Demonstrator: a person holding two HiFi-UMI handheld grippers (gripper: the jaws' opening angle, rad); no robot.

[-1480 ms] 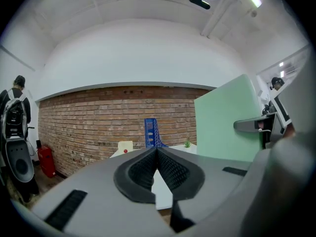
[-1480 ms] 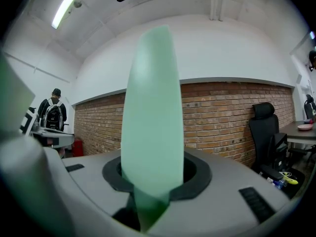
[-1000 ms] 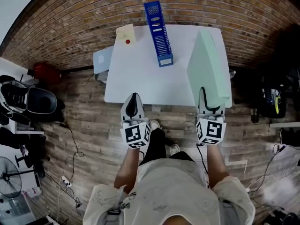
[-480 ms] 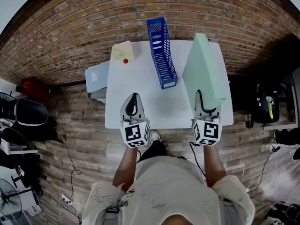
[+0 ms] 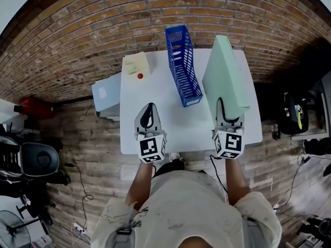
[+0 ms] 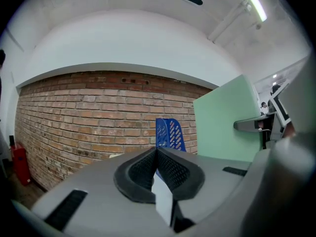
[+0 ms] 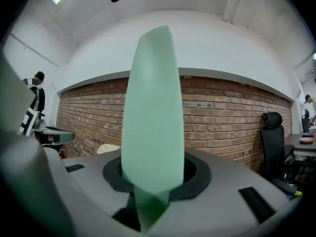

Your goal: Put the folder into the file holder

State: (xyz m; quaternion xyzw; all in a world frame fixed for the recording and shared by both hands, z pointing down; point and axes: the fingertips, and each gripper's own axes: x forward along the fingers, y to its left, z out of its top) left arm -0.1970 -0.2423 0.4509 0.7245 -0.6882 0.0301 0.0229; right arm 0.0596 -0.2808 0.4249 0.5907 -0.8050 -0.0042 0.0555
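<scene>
A pale green folder (image 5: 226, 76) stands on edge above the right side of the white table (image 5: 155, 87), its near end clamped in my right gripper (image 5: 229, 119). In the right gripper view the folder (image 7: 152, 112) rises straight out of the jaws, seen edge-on. The blue mesh file holder (image 5: 182, 63) lies at the table's back middle, left of the folder; it also shows in the left gripper view (image 6: 169, 132). My left gripper (image 5: 148, 115) hovers over the table's front left, shut with nothing in it.
A cream pad (image 5: 136, 63) and a small red object (image 5: 140, 76) lie at the table's back left. A grey box (image 5: 106, 93) sits beside the table's left edge. A brick wall (image 5: 103, 30) runs behind the table. An office chair (image 7: 273, 137) stands at the right.
The view has shifted so the table sits nearer and more central. Both grippers now hang over the table's front, and the folder has come slightly closer to the file holder.
</scene>
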